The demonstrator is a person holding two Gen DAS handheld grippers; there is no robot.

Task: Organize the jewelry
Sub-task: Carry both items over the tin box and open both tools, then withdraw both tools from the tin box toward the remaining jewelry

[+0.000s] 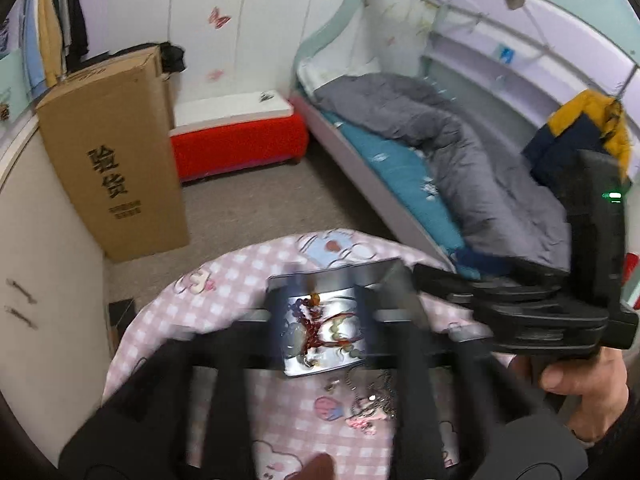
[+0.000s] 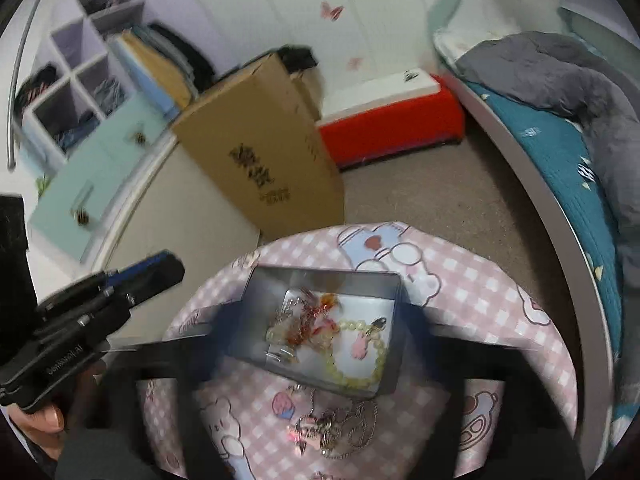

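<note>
Though the room is cluttered, the work sits on one small round bench (image 2: 500, 300) under a pink checked cloth with cartoon bears, and it looks partly done. A shallow metal tin (image 2: 280, 276) stands open near the middle of it, and most of the jewelry is already inside: a yellow-green bead bracelet (image 2: 360, 356) with a small pink charm, a tangle of red and amber pieces (image 2: 316, 312), and some pale beads beside them. What is left, as far as I can see, is the heap of silver chains (image 2: 340, 428) with a pink pendant lying on the cloth just in front of the tin, touching nothing else. I judge that this heap is the next thing to go in.

Both grippers hover over the bench and hold nothing. The right gripper (image 2: 320, 336) has its jaws spread wide, one to each side of the tin. The left gripper (image 1: 316, 320) also has its jaws apart, a little less wide, with only the tin and cloth showing between them.

As for writing, the tall cardboard box (image 1: 116, 152) against the cupboard carries two large black characters, 验货, with smaller lines below too blurred to read. The side of the left gripper, seen from the right, bears small white lettering that I cannot make out for certain.
</note>
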